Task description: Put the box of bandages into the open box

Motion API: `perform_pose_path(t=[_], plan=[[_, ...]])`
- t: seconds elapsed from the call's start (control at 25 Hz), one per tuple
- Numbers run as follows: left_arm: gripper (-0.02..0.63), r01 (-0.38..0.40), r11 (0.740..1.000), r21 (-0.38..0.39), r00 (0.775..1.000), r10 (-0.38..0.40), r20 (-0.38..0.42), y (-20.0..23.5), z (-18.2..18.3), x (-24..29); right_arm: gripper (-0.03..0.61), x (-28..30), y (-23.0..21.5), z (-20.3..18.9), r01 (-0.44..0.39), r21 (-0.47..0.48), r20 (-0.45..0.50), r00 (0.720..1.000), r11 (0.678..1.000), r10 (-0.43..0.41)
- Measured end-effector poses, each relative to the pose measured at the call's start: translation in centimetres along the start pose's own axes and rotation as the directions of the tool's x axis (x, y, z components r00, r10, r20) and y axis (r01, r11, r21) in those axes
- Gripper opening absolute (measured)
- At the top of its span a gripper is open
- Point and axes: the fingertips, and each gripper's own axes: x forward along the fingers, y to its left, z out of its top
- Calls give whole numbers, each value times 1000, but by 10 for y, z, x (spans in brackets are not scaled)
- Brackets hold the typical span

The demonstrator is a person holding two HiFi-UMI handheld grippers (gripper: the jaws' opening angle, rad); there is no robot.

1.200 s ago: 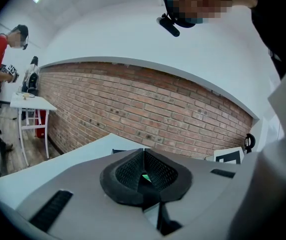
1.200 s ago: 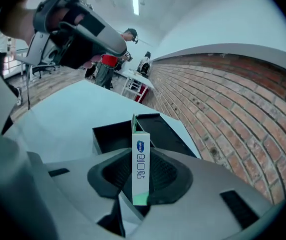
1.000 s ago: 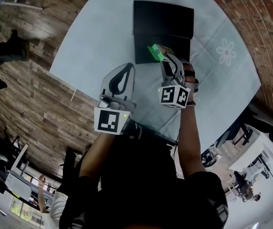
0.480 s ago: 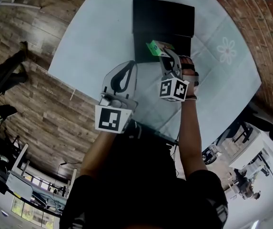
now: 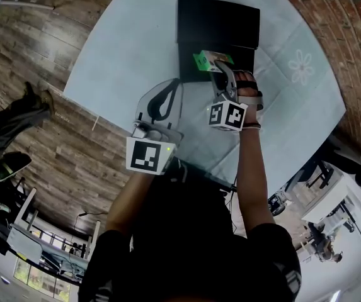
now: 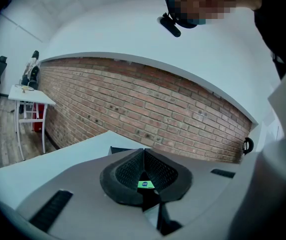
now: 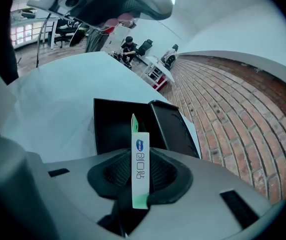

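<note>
Right gripper view: box of bandages (image 7: 141,156) clamped upright in right gripper (image 7: 141,180).

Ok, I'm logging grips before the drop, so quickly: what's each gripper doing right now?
Left gripper: shut, nothing between its jaws.
Right gripper: shut on the box of bandages.

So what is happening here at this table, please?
A person works with two hand-held grippers. The right gripper is shut on the green and white box of bandages and holds it at the open black box on the pale blue table; it is not released yet. The left gripper is shut, holds nothing, and hangs over the table.
</note>
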Motion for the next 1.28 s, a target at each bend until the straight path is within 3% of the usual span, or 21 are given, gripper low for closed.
perform_pose_path(t=[0.72, 1.04, 1.28], plan=[[37, -3, 1000, -12, 1000, 3, -19, 5, -7, 2, 104, 18, 4, -7, -31, -104, -22, 999, 994, 28], [37, 3, 1000, -14, 1000, -3, -21, 2, -10, 1, 125, 12, 3, -6, -70, -23, -7, 998, 997, 70], [37, 5, 1000, -23, 1000, -6, -20, -1, -9, 1, 133, 3, 3, -6, -82, -13, -12, 997, 997, 82]])
